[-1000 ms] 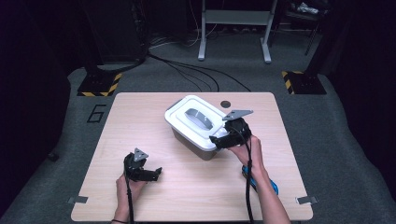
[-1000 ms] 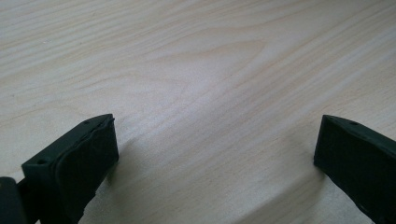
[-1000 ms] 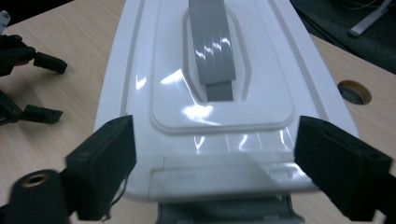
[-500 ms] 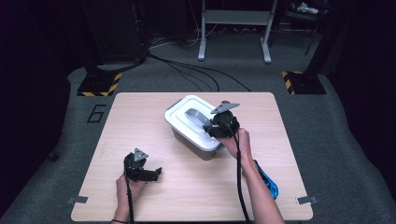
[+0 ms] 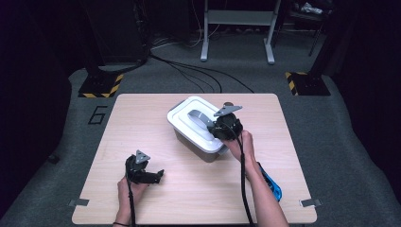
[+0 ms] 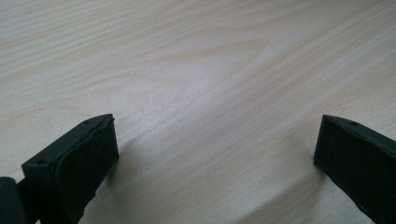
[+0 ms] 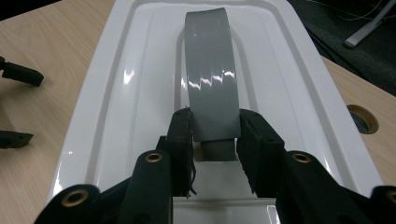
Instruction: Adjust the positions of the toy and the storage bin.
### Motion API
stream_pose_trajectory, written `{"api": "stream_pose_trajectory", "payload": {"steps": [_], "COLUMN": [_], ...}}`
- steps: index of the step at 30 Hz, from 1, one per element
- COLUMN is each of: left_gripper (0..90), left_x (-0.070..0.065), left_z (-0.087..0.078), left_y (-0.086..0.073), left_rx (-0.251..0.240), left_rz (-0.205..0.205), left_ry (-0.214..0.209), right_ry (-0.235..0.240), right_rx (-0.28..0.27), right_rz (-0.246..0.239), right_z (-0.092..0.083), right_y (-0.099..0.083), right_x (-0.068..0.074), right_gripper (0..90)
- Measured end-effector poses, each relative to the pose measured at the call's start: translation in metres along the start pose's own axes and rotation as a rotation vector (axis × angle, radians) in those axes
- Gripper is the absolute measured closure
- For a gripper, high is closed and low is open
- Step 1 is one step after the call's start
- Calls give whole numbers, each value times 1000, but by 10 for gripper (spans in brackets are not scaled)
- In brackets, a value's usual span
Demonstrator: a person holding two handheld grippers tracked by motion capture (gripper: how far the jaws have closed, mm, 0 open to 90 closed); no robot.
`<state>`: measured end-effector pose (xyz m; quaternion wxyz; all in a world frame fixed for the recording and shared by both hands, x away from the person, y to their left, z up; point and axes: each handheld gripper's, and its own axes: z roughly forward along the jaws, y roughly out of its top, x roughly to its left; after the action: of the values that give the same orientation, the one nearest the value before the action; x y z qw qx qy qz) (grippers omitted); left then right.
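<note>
Grip is the step in hand: the right gripper (image 7: 214, 135) has its jaws pressed on either side of the grey handle (image 7: 209, 70) of the white lid (image 5: 189, 130), which sits on the storage box (image 5: 189, 143) near the middle of the desk (image 5: 118, 127), toward its far edge. Judging from this, a straight lift comes next, keeping the lid level. The left gripper (image 5: 150, 176) rests wide open and empty near the desk's near left corner.

Table (image 5: 142, 123) brightly lit amid dark surroundings; glare streaks the grey handle (image 7: 210, 70).
</note>
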<state>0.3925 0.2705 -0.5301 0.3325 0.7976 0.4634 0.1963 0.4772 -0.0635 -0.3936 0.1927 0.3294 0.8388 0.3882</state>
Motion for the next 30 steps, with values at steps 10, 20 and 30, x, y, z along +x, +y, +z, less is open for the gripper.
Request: {"api": "stream_pose_trajectory", "payload": {"steps": [10,20,30], "left_gripper": [0,0,0], "left_x": [0,0,0], "left_z": [0,0,0], "left_y": [0,0,0], "left_rx": [-1,-1,-1], "left_rz": [-1,-2,-3], "left_ry": [0,-1,-1], "right_ry": [-27,-40,-65], "right_rx": [22,23,25], "right_rz": [11,12,34], "right_z": [-5,-12,-24], "right_y": [-2,-8,-18], "right_x": [-2,-9,-18], "right_gripper": [671,672,672]}}
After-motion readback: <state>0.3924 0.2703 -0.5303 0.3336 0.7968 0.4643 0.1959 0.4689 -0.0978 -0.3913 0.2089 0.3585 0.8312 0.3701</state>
